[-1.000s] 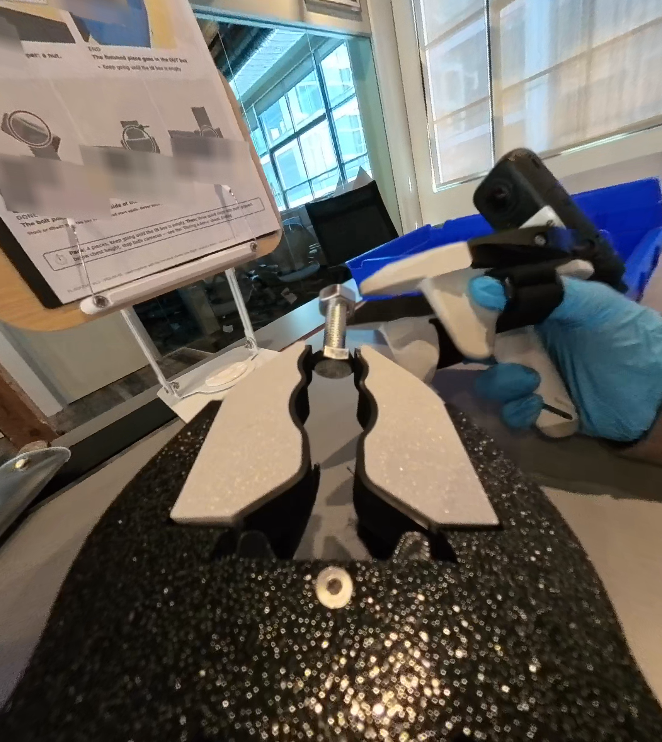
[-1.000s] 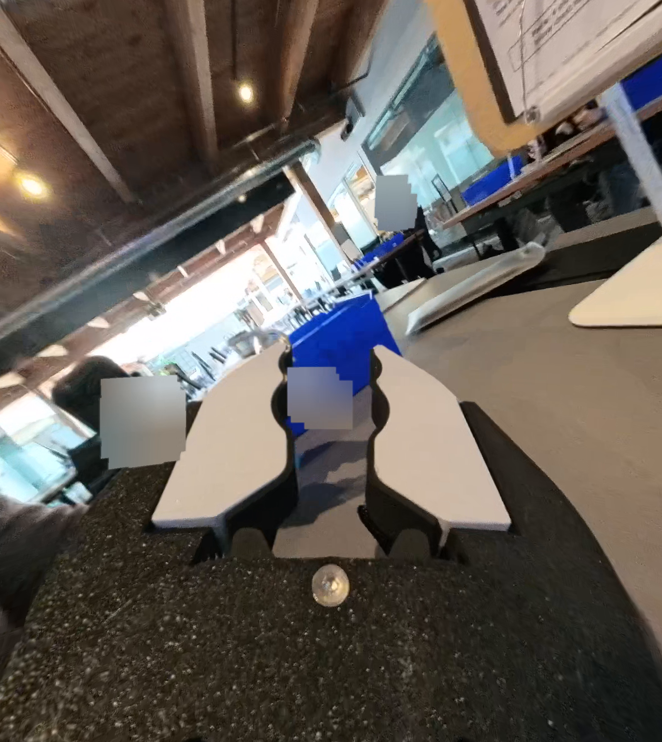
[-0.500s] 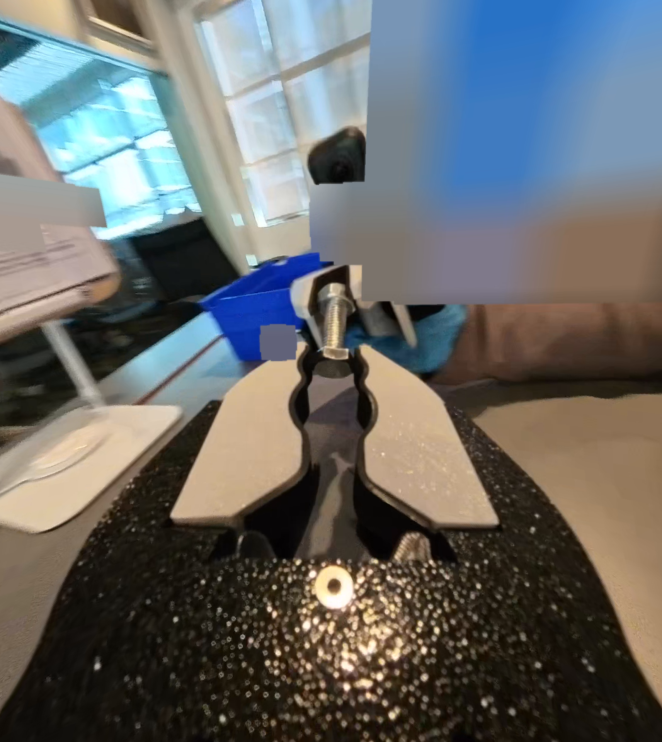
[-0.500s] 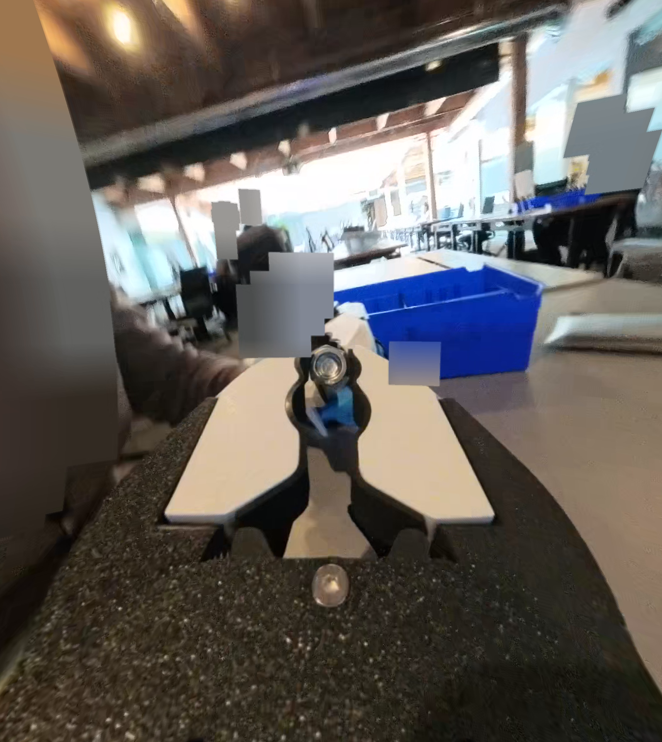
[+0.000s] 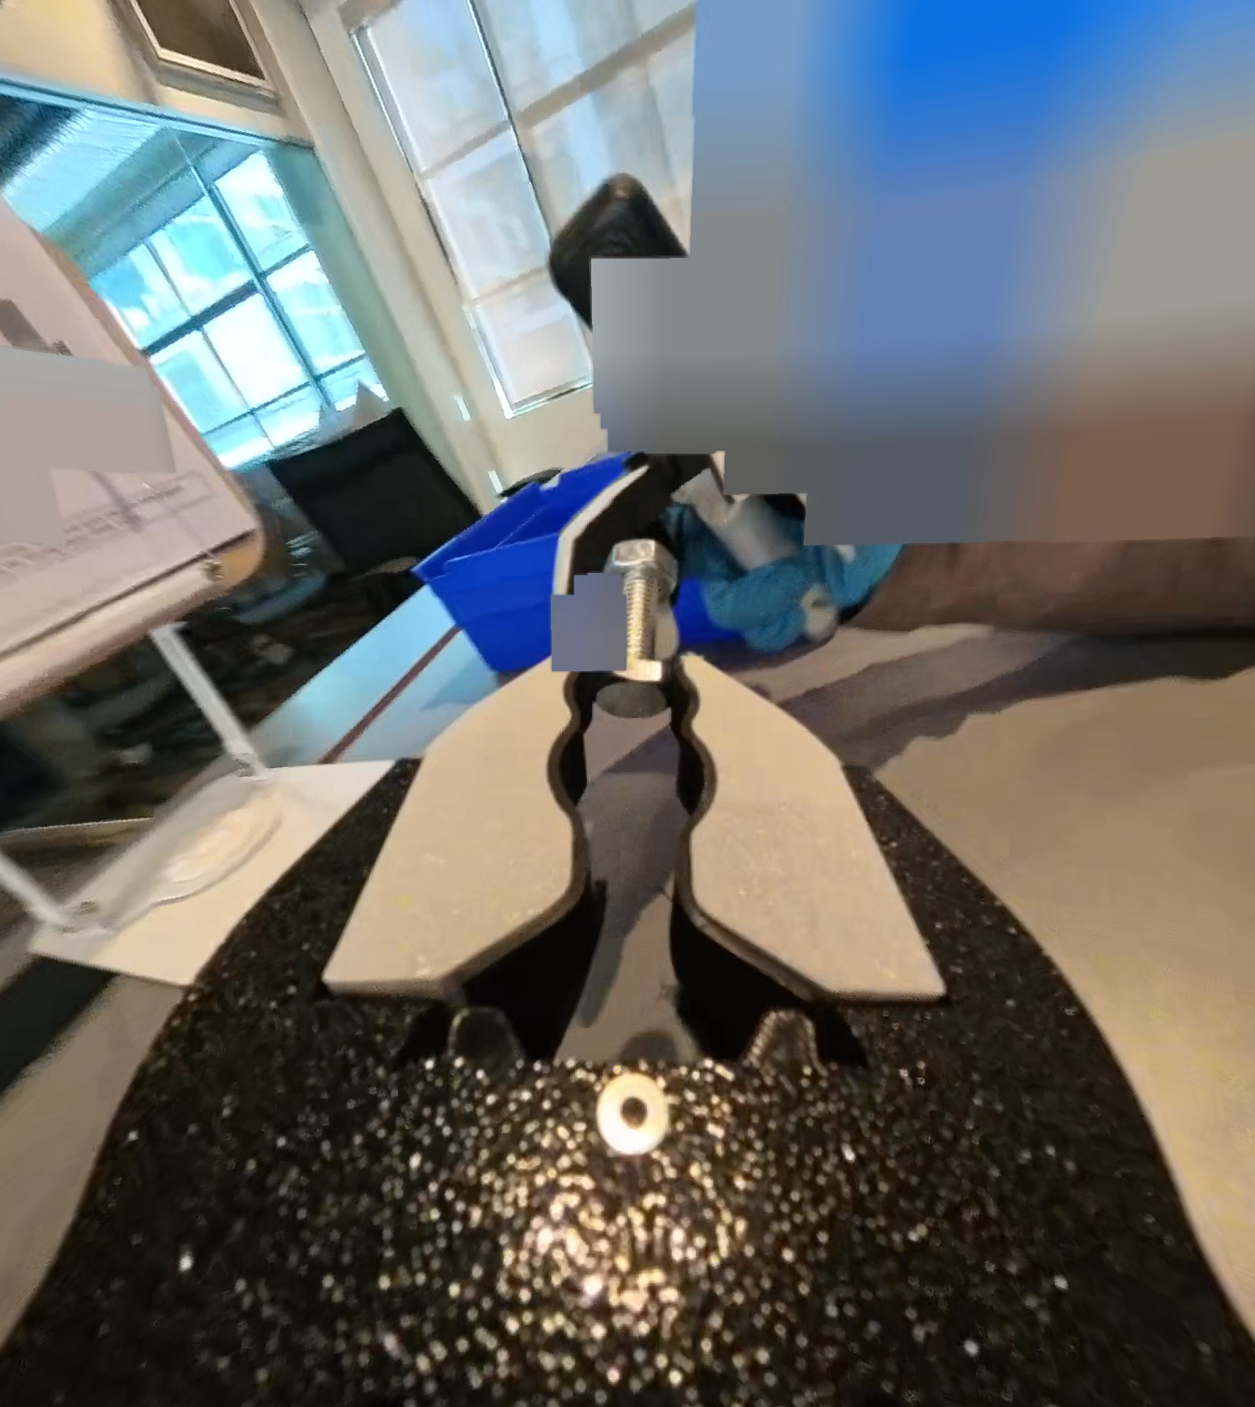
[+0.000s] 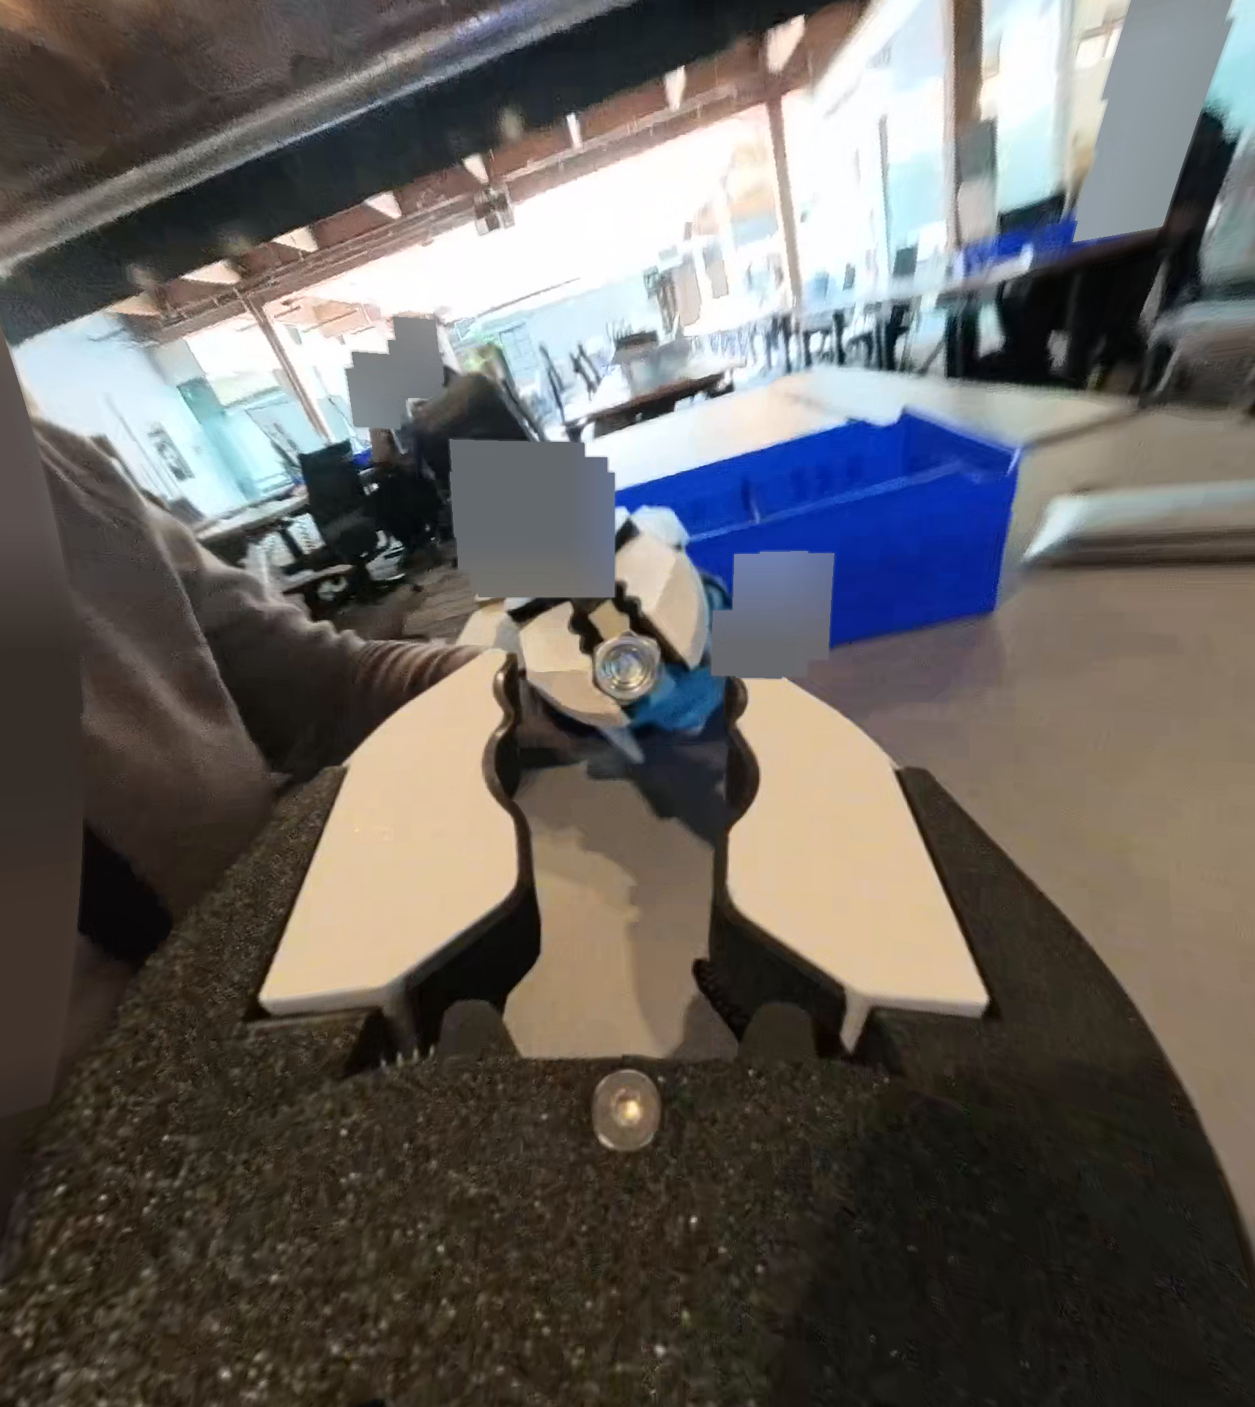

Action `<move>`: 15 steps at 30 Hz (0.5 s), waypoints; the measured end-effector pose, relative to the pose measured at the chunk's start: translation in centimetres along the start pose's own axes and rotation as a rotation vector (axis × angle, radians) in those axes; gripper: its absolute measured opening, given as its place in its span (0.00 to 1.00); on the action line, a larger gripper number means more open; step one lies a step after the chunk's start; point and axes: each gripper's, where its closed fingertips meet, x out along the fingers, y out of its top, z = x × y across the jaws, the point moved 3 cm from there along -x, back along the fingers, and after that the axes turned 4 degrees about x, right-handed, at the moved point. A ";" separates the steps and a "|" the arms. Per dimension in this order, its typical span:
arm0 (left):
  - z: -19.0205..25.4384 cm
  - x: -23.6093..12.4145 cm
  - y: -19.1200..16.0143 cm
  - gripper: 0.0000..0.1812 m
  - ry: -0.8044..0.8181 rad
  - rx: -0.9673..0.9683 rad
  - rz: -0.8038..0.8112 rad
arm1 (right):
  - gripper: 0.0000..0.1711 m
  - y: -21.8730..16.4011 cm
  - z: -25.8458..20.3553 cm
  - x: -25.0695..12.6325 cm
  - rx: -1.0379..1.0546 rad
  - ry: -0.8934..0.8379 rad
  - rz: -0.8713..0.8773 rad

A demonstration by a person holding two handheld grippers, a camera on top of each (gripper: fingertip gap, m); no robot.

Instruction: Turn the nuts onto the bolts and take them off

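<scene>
My left gripper (image 5: 628,689) is shut on the head end of a silver bolt (image 5: 639,609) and holds it upright above the grey table (image 5: 1065,837). A hex nut (image 5: 635,559) sits on the bolt's top end. In the right wrist view I see the nut (image 6: 624,670) end-on. My right gripper (image 6: 622,679) is open, its jaws wide apart on either side of the nut and clear of it. Its fingers (image 5: 582,533) also show in the left wrist view, beside the nut. The left gripper's fingers (image 6: 654,579) show behind the nut.
A blue bin (image 5: 510,579) stands behind the bolt; another blue bin (image 6: 875,533) shows in the right wrist view. An instruction sheet on a clear stand (image 5: 38,533) is at the left. A gloved hand (image 5: 776,601) and a brown sleeve (image 6: 190,647) hold the grippers. Less than 4 cm separates the two grippers' tips.
The right gripper swung round to face the bolt, shut on the nut half a second ago, and now has opened wide. The left gripper kept hold of the bolt and turned right.
</scene>
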 end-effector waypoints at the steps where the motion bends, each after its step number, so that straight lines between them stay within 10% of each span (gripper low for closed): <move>1: 0.1 0.0 -0.2 0.10 0.014 0.055 -0.032 | 0.29 -0.4 0.3 0.1 0.054 -0.013 -0.032; 7: 1.1 0.4 -1.4 0.10 -0.020 0.190 -0.137 | 0.11 -2.3 0.5 0.7 0.137 -0.025 -0.205; 15: 2.7 -0.4 -0.5 0.11 -0.277 -0.073 -0.076 | 0.11 -3.0 -2.4 1.0 -0.928 -0.044 -0.270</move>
